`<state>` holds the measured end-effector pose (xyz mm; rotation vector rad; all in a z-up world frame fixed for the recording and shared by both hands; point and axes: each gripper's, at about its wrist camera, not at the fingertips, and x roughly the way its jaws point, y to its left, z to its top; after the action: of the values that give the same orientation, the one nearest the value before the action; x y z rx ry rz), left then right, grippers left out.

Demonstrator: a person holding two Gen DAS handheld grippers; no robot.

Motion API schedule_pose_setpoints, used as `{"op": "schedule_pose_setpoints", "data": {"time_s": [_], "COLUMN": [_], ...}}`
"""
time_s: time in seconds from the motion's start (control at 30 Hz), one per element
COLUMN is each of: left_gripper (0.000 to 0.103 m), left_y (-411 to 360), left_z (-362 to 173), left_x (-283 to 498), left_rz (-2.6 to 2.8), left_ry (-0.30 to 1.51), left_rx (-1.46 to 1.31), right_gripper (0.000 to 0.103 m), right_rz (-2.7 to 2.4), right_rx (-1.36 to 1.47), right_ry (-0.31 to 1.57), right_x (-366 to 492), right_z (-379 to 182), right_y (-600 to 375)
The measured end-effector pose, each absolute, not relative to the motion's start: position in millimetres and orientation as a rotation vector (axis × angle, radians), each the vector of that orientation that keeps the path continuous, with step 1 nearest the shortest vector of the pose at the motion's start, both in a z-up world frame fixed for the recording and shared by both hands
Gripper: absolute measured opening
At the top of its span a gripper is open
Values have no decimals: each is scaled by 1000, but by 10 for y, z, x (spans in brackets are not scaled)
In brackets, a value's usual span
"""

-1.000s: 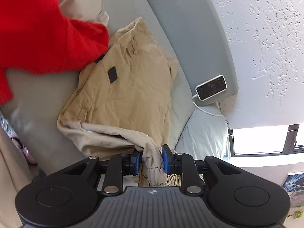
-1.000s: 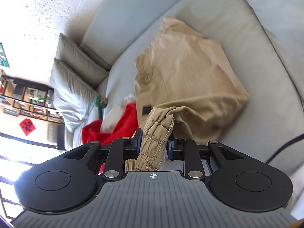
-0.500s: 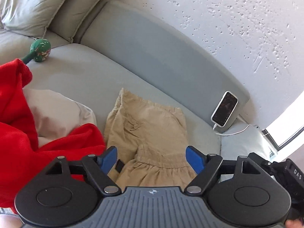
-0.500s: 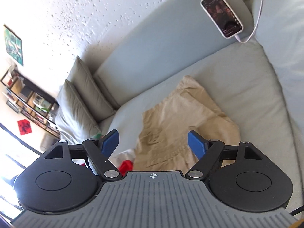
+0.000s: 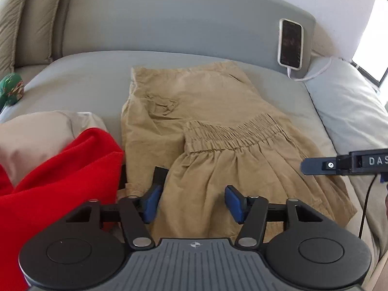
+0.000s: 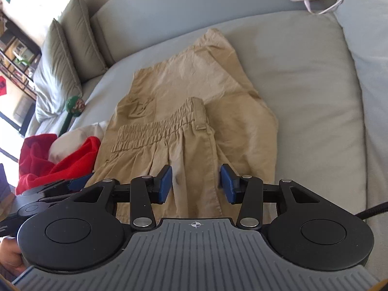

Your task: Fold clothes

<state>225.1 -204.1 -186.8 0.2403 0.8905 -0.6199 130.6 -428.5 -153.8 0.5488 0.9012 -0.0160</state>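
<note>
Nearest the left wrist camera, the left hand-held gripper (image 5: 191, 202) was spread open with nothing between its blue pads, poised just above the near edge of the tan shorts (image 5: 218, 131); the right hand-held gripper (image 6: 196, 185) was likewise open and empty over the same garment; the shorts lay folded on the grey sofa seat (image 6: 303, 68), their elastic waistband (image 6: 157, 128) turned back across the middle of the cloth; to the left, touching the shorts, sat a red garment (image 5: 60, 181) heaped over a cream-coloured one (image 5: 36, 133); farther left lay a small green toy (image 6: 75, 104); at the back, a phone (image 5: 290, 43) on a white cable leaned against the sofa backrest (image 5: 169, 21).
</note>
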Motion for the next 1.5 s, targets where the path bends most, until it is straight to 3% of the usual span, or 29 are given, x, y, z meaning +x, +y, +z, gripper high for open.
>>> {"op": "schedule_pose_setpoints", "data": {"time_s": [0.03, 0.07, 0.13, 0.3, 0.37, 0.43, 0.53, 0.57, 0.6, 0.7, 0.8, 0.83, 0.87, 0.9, 0.93, 1.0, 1.17, 1.43, 1.47, 1.5], "left_gripper": [24, 14, 8, 9, 19, 27, 55, 64, 67, 69, 56, 41, 22, 17, 12, 5, 7, 10, 18, 26], "left_y": [-2057, -2069, -1989, -1914, -1964, -2024, -1999, -1939, -1863, -1631, -1508, -1512, -1520, -1538, -1567, -1642, -1598, -1536, -1497, -1449], "left_z": [-1872, -1875, -1829, -1821, -1910, -1908, -1801, -1731, -1649, -1387, -1329, -1364, -1401, -1464, -1535, -1707, -1959, -1808, -1731, -1660], "left_x": [2220, 2189, 2160, 2104, 2158, 2154, 2089, 2051, 2000, 1804, 1621, 1575, 1530, 1504, 1501, 1541, 1738, 1674, 1608, 1539], "left_rz": [-615, -607, -575, -478, -445, -449, -500, -521, -536, -536, -521, -531, -543, -545, -532, -492, -461, -484, -489, -489], "left_ry": [877, 863, 839, 800, 811, 791, 749, 734, 717, 678, 710, 728, 746, 757, 768, 797, 918, 906, 879, 839], "left_rx": [264, 284, 228, 154, 165, 193, 166, 127, 87, 13, -20, -21, -21, -22, -13, 28, 9, 31, 9, -6], "right_gripper": [35, 11, 7, 7, 7, 11, 27, 44, 51, 51, 51, 51, 39, 12, 5, 5, 1, 0, 7, 7], "right_rz": [-18, -20, -28, -50, -65, -85, -109, -118, -123, -77, -64, -58, -52, -42, -30, 3, -45, -161, -173, -172], "right_rx": [508, 467, 443, 322, 306, 268, 272, 276, 287, 355, 422, 427, 432, 409, 380, 317, 166, 263, 257, 266], "right_ry": [907, 912, 893, 800, 816, 875, 904, 899, 878, 797, 738, 723, 708, 703, 706, 732, 888, 883, 862, 823], "right_x": [1326, 1346, 1341, 1347, 1443, 1563, 1561, 1511, 1437, 1164, 861, 775, 689, 623, 574, 576, 683, 465, 429, 367], "right_z": [-1545, -1551, -1511, -1341, -1419, -1540, -1528, -1469, -1394, -1145, -978, -951, -924, -921, -934, -1052, -1497, -1394, -1320, -1232], "right_y": [-4230, -4175, -4100, -3892, -3873, -3858, -3846, -3845, -3858, -3952, -3981, -3951, -3922, -3842, -3742, -3555, -3385, -3792, -3777, -3764]}}
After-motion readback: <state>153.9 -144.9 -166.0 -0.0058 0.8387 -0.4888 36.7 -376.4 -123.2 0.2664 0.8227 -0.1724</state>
